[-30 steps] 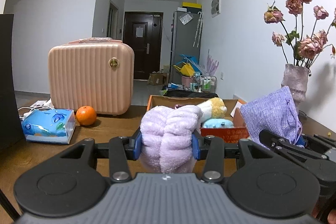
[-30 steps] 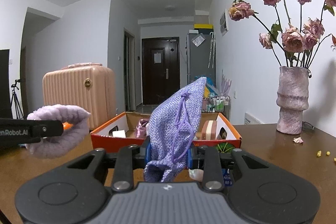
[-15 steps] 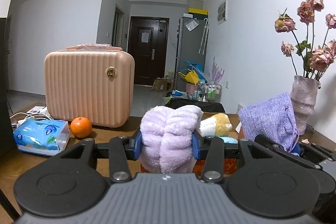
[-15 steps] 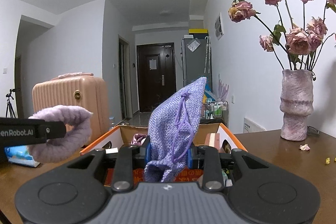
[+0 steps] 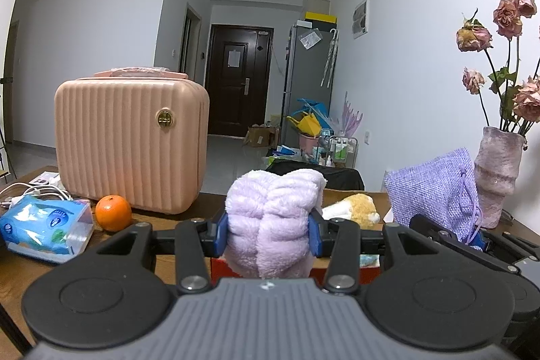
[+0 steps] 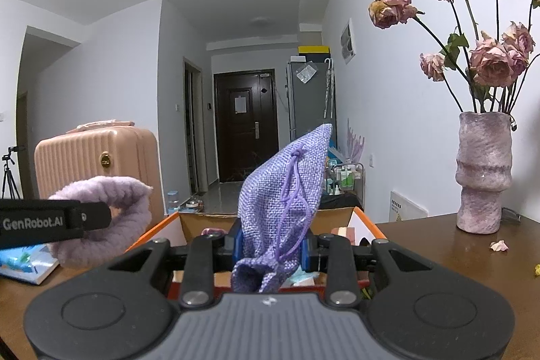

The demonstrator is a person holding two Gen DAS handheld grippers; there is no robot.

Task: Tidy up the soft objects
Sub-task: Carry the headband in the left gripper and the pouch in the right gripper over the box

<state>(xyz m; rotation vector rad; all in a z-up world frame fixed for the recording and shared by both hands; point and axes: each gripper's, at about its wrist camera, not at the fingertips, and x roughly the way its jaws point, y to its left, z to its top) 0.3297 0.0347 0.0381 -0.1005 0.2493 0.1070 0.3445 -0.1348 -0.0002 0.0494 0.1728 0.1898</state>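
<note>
Left tongs (image 5: 268,237): clamped on my fluffy lilac headband (image 5: 270,218); right tongs (image 6: 270,250): clamped on my purple drawstring pouch (image 6: 283,198). Both have risen over the last second, so the orange cardboard box (image 6: 366,221) now sits lower, just beyond and beneath the two loads. Reading: lifted and carried, release into the box pending; plush toy (image 5: 357,211) already inside.

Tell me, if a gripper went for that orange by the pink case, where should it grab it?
Probably from above, fingers closing across the widest middle of the orange. It is round and sits free on the table, but the pink case stands close behind and the tissue pack crowds its left.
</note>
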